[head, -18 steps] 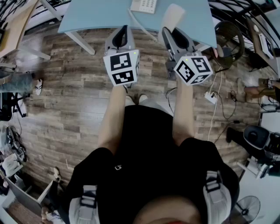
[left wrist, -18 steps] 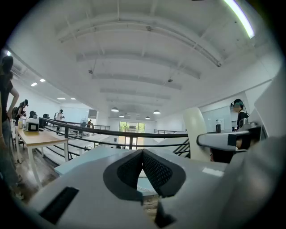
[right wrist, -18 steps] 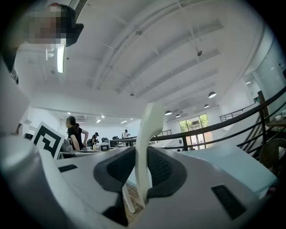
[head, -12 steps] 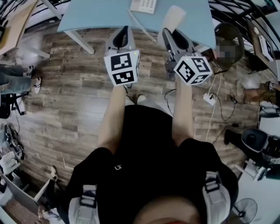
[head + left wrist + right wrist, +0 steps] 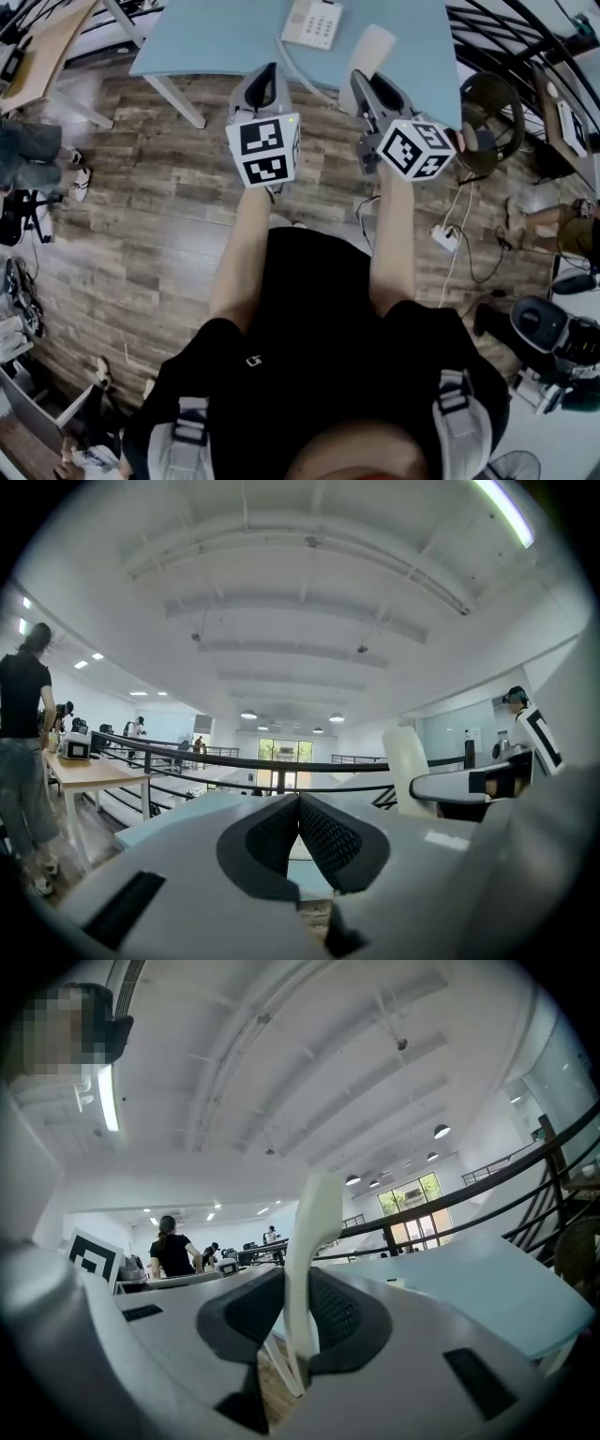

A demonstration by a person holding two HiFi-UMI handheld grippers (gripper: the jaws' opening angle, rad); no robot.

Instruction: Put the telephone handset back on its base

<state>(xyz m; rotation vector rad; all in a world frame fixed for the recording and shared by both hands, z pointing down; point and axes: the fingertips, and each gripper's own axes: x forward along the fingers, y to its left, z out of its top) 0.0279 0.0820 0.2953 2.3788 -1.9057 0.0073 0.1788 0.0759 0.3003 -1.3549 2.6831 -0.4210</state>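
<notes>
The white telephone base (image 5: 310, 23) with a keypad sits on the light blue table (image 5: 216, 37), near its front edge. My right gripper (image 5: 361, 80) is shut on the white handset (image 5: 367, 52), which stands up out of the jaws over the table edge, to the right of the base. In the right gripper view the handset (image 5: 314, 1241) is pinched between the pads of the right gripper (image 5: 298, 1283). A thin cord (image 5: 298, 73) runs from the base toward the handset. My left gripper (image 5: 265, 80) is shut and empty, just in front of the base; its jaws meet in the left gripper (image 5: 299, 801) view.
A white table leg (image 5: 173, 94) slants down over the wood floor. A black chair (image 5: 487, 80) stands right of the table. A power strip (image 5: 442, 234) and cables lie on the floor at right. A wooden table (image 5: 37, 47) and a person's legs (image 5: 33, 150) are at left.
The table and phone base sit a little lower in the head view, so more of the base shows. The right gripper still holds the handset. Both grippers keep about the same places.
</notes>
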